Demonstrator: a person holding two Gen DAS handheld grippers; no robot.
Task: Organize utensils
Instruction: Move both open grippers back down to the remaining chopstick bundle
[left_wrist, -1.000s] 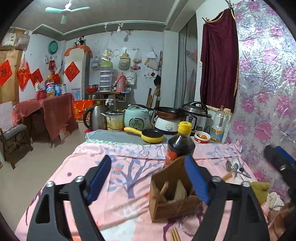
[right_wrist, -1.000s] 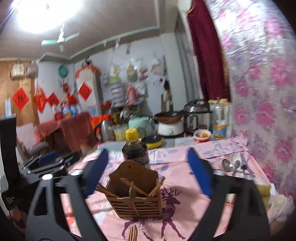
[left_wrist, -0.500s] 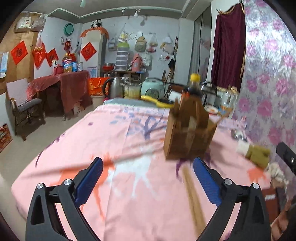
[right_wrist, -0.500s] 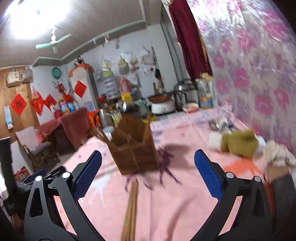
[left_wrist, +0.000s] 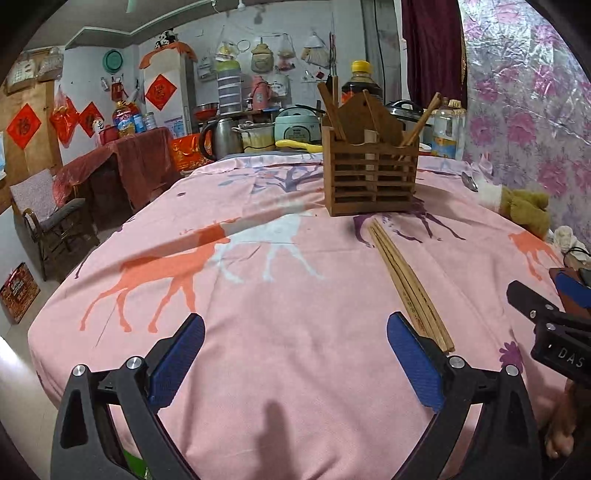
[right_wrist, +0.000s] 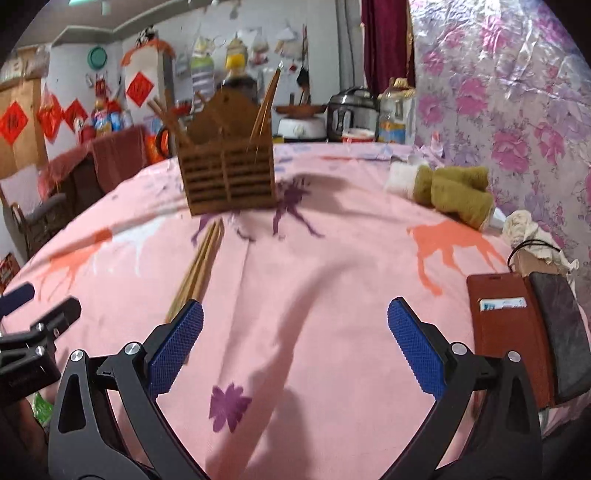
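Observation:
A brown slatted wooden utensil holder stands on the pink tablecloth, with chopsticks leaning in it; it also shows in the right wrist view. A bundle of wooden chopsticks lies flat on the cloth in front of it, seen also in the right wrist view. My left gripper is open and empty, low over the near cloth, its right finger beside the bundle's near end. My right gripper is open and empty, its left finger by the same end. A spoon lies far right.
A dark sauce bottle stands behind the holder. An olive cloth and a white rag lie at the right. A brown wallet case with a phone lies near my right gripper. Cookers and pots line the far edge.
Both grippers have pulled back and dropped low toward the table's near edge. The holder now stands farther off and the chopstick bundle lies in full view between the grippers.

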